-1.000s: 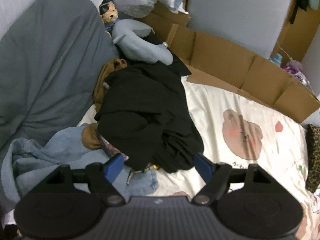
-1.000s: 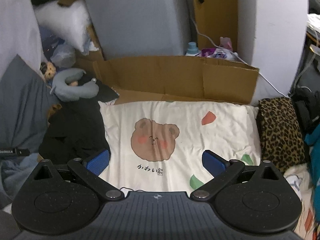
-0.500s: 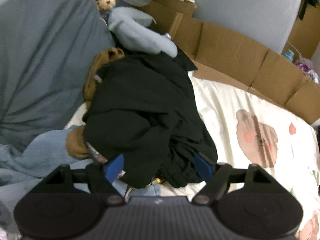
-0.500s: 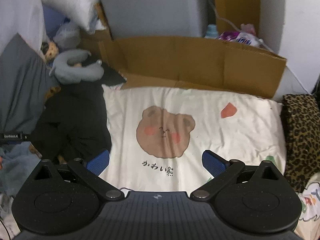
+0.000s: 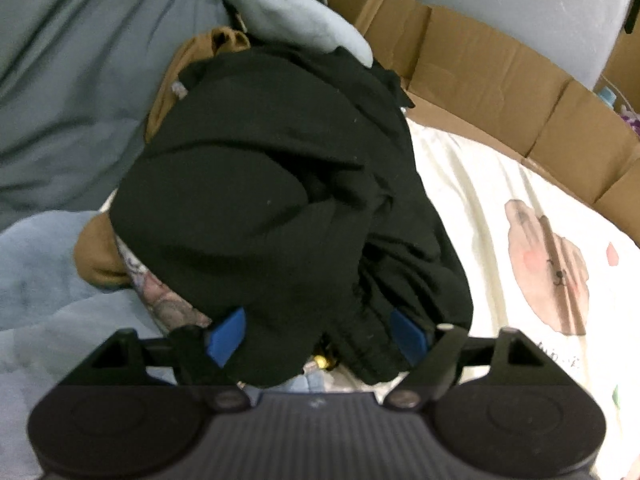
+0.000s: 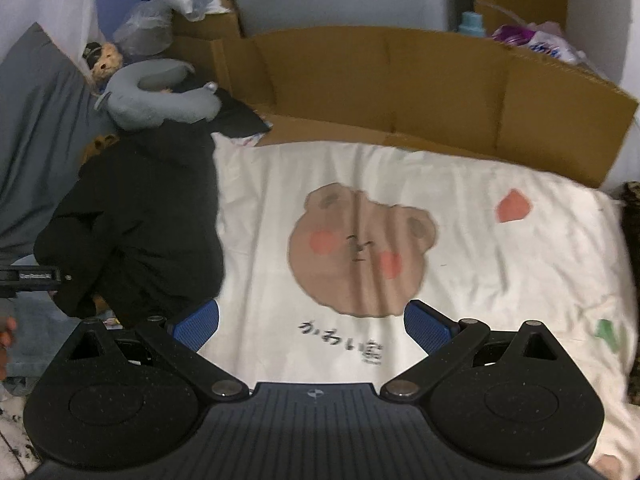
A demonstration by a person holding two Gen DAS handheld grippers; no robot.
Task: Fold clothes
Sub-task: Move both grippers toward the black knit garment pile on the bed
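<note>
A big heap of black clothes [image 5: 264,184] lies on the bed, on the left part of a cream sheet [image 6: 480,240] with a brown bear face [image 6: 360,252] printed on it. Some Japanese letters [image 6: 340,340] sit under the bear.

The left gripper [image 5: 316,332] is right over the near edge of the black heap. Its jaws are spread wide, and a bulge of the black cloth sits between the two blue pads [image 5: 226,336]. I cannot tell if the pads touch the cloth, but they are not squeezing it.

Under the black heap a brown garment [image 5: 100,256] peeks out, and so does a bit of patterned cloth [image 5: 160,300]. Light blue jeans [image 5: 48,280] lie to the left. A gray blanket [image 5: 72,80] goes up behind them.

The right gripper [image 6: 314,322] is over the bare sheet, just below the bear face. Its jaws are spread wide too, with nothing between them but the sheet below.

At the far end of the black heap there is a gray neck pillow [image 6: 156,100], and a small plush toy [image 6: 102,60] is next to it. A wall of brown cardboard [image 6: 400,88] stands along the far side of the bed. At the left edge of the right camera's view a black bar [image 6: 30,276] sticks in, and below it a bit of a person's hand [image 6: 5,340] shows. A leopard print cloth [image 6: 632,216] lies at the right edge.
</note>
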